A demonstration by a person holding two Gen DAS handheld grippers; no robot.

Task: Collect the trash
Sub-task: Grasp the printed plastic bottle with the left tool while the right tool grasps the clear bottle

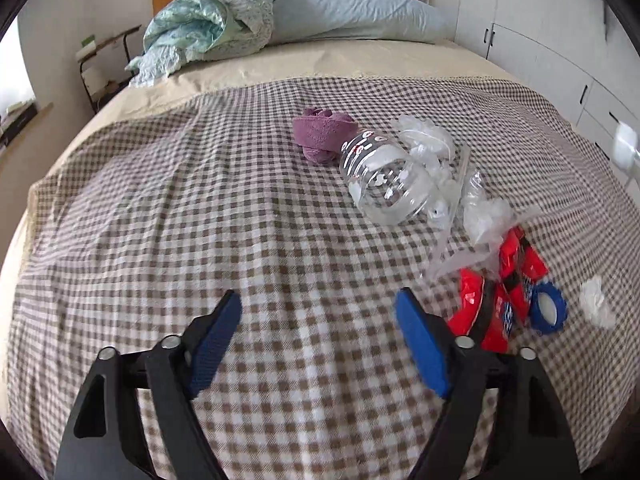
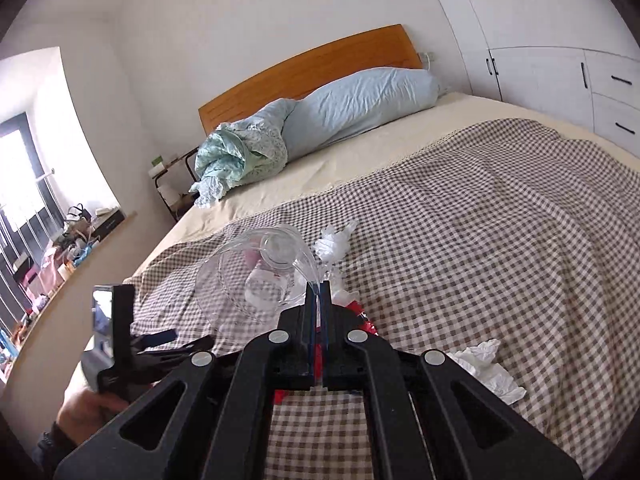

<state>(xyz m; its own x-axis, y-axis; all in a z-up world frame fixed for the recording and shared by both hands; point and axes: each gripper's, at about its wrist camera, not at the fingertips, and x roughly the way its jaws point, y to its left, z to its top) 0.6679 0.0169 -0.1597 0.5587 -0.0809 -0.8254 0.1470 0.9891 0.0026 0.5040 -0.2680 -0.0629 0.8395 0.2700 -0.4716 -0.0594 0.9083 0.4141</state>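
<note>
Where we would grip the clear bottle [image 1: 384, 178]: mid-body; probably light, slippery, crushable.
Left gripper [image 1: 317, 296]: fingers apart, empty, near bottle.
Right gripper [image 2: 319, 287]: fingers closed, beside bottle.

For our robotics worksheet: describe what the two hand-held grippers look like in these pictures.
The left gripper has black angular linkage arms with silver round rivets and textured blue pads. The right gripper shares that black frame, triangular cut-outs and silver rivets, with thin blue-edged fingers.
</note>
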